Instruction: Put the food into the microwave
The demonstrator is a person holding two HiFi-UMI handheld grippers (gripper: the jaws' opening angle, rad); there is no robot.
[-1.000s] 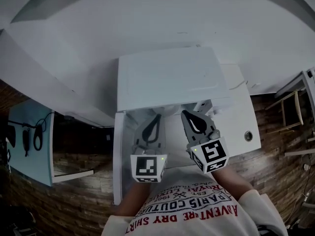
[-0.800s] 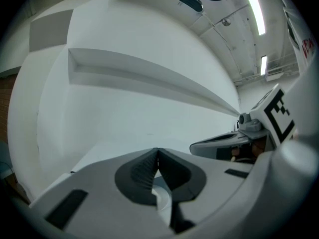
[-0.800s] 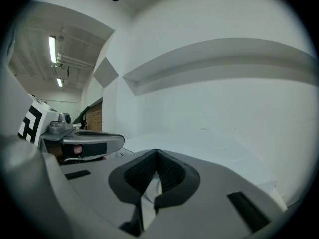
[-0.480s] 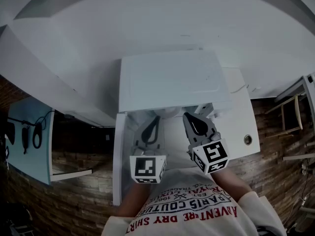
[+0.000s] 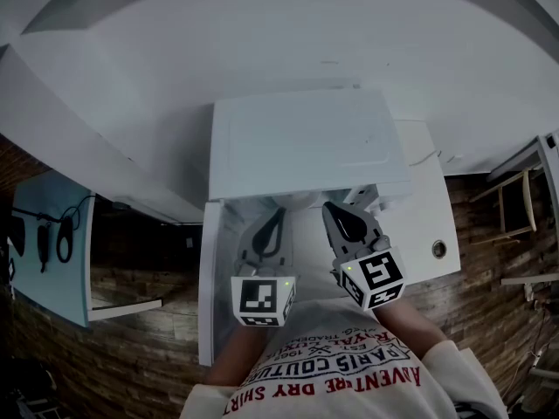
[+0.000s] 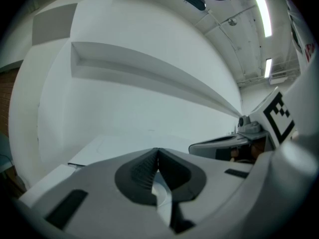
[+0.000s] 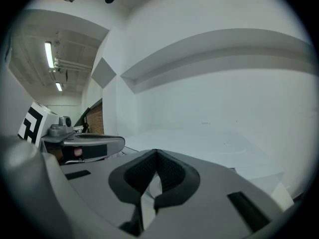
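White wall [image 5: 262,42] fills the top; mid-frame I see a white boxy microwave [image 5: 306,142] on a white counter [image 5: 430,212], my left hand-held gripper [image 5: 279,209] and right hand-held gripper [image 5: 327,205] just below it, both pressed together, empty.

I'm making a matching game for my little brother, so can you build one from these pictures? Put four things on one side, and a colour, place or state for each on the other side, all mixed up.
Things:
1. microwave
2. left gripper
3. board
4. shirt

Descriptions:
A. has red letters on it
B. jaws shut together
C. a white box in the middle of the head view
D. light blue, at the far left of the head view

Pairs: 1-C, 2-B, 3-D, 4-A
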